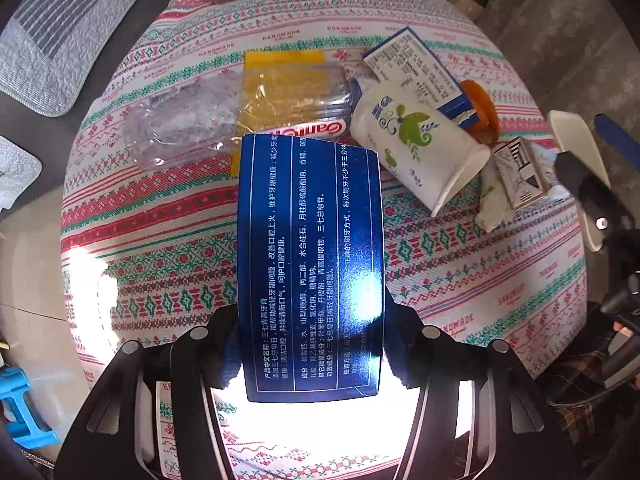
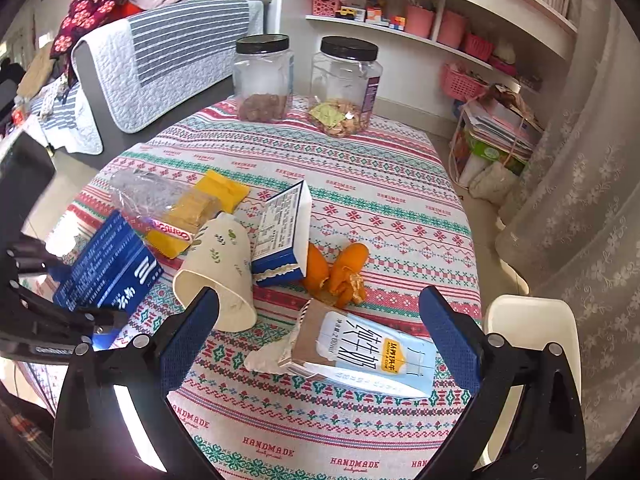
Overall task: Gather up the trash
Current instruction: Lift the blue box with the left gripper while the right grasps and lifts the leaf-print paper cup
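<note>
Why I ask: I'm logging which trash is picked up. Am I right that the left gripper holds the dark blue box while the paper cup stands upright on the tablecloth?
Not quite. The left gripper does hold the dark blue box, but the paper cup lies on its side on the tablecloth, mouth toward the camera. The right wrist view shows it.

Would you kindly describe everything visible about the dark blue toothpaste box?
The dark blue toothpaste box is a long, glossy cardboard carton printed with white Chinese text in ruled columns. It looks slightly dented but closed. The left claw grips one end between its pads, holding it tilted above the patterned tablecloth, beside the tipped paper cup.
</note>
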